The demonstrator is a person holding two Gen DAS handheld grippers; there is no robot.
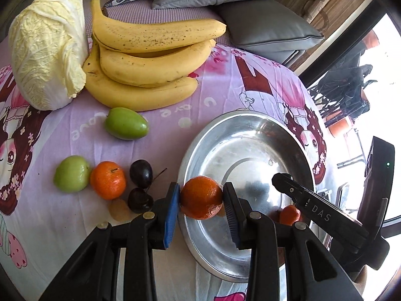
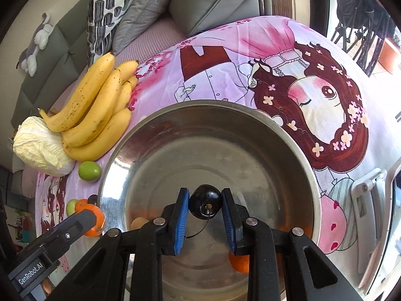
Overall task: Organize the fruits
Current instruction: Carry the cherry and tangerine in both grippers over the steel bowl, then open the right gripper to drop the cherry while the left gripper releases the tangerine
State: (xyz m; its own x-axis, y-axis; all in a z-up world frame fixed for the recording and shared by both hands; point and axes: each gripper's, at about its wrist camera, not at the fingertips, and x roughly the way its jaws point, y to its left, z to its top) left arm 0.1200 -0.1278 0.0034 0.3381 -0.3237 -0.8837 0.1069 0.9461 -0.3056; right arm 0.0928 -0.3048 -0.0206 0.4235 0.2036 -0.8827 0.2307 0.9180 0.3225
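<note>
Both hands were in the delivery step. The left gripper [image 1: 201, 198] was clamped on a mandarin [image 1: 201, 197], pads pressing its two sides, and held it above the near-left rim of the steel bowl [image 1: 250, 135], not yet fully over the basin. The right gripper [image 2: 205, 202] was closed tightly on a dark cherry [image 2: 205, 202], stem end toward the camera, and hung over the bowl's middle.

In the bowl, a small orange fruit [image 2: 240, 263] lay below and just right of the right gripper's fingers, so part of the sorting looked done.

Out to the left of the left gripper, on the printed sheet [image 1: 62, 220], waited another mandarin [image 1: 108, 180], two cherries [image 1: 140, 173], two green fruits [image 1: 126, 123], a bunch of bananas [image 1: 150, 57] and a cabbage [image 1: 47, 57].

The next move probably called for carrying the mandarin further right over the basin, lowering both fruits close to the metal, then easing the jaws apart. Round fruit dropped from height would likely roll or bounce, and the two grippers stood close enough to need care.
</note>
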